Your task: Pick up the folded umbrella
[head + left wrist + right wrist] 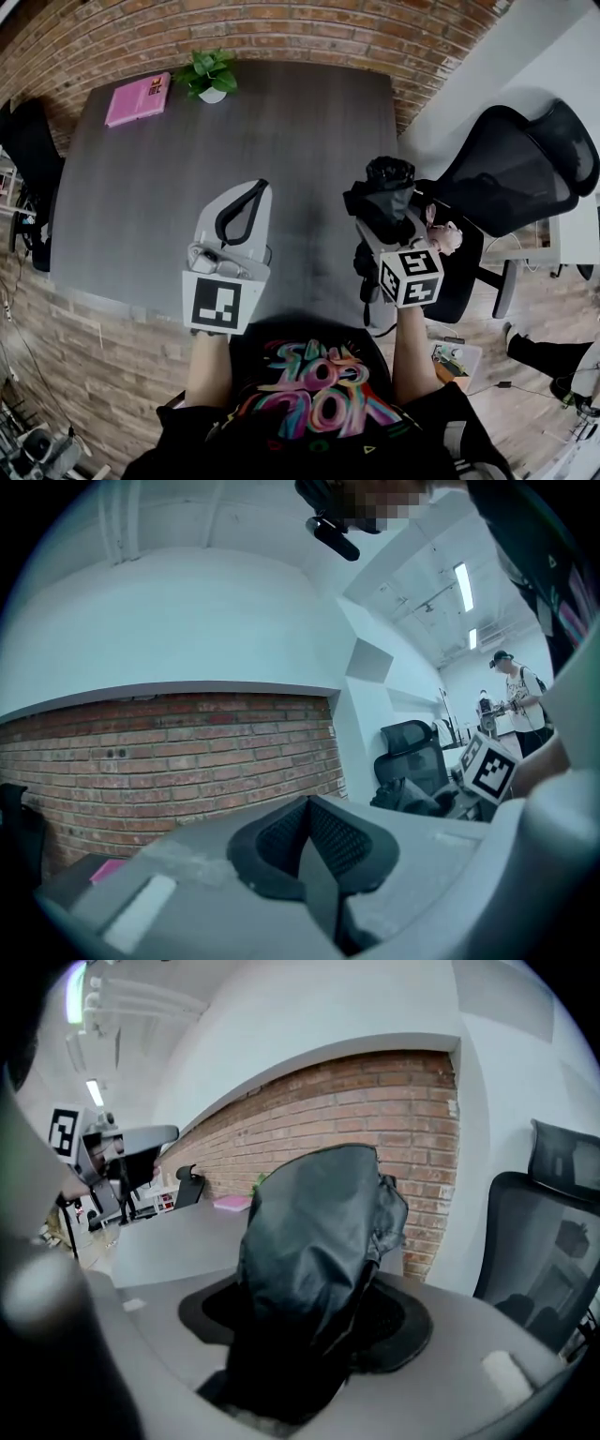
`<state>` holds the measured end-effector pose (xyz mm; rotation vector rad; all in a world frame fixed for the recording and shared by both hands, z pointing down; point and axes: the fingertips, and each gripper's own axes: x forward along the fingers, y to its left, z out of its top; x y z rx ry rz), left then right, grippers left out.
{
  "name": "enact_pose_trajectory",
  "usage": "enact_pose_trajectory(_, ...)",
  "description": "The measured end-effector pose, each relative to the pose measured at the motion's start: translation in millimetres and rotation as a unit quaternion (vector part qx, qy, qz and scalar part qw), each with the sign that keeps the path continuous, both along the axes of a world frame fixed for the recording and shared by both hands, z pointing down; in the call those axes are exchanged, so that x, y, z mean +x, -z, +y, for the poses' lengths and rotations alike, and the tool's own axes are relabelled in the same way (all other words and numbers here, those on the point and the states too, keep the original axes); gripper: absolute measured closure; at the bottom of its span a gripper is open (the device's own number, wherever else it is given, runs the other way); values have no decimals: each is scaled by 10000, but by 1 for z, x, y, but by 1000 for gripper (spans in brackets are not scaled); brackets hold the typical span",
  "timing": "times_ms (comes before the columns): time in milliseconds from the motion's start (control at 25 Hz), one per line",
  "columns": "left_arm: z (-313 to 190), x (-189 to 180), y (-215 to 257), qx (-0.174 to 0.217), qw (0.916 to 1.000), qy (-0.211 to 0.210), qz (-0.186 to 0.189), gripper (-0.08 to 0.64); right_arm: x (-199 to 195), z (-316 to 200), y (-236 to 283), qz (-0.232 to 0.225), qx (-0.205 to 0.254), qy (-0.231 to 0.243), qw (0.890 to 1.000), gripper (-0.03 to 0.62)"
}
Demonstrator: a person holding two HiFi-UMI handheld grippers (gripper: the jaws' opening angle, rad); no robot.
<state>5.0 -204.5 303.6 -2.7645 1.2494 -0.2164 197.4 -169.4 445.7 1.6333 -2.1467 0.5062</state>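
The head view alone shows both forearms reaching over the grey table (281, 141); only the left gripper view catches a distant person in a cap (514, 691). The right gripper (386, 214) is clamped wide on the black folded umbrella (386, 183), held in the air by the table's right edge, angled somewhat downward. The left gripper (246, 208) points level at the brick wall (178, 752), jaws together on nothing
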Motion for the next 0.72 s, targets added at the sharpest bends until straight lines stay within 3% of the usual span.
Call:
enact_pose_trajectory(360,6,7,5,45,9998,-140,112,558,1,5,67,66,846,-27,9964,291)
enact_pose_trajectory(720,9,8,8,91,9997,-158,176,558,-5,12,120,56,1782,55,9840,292)
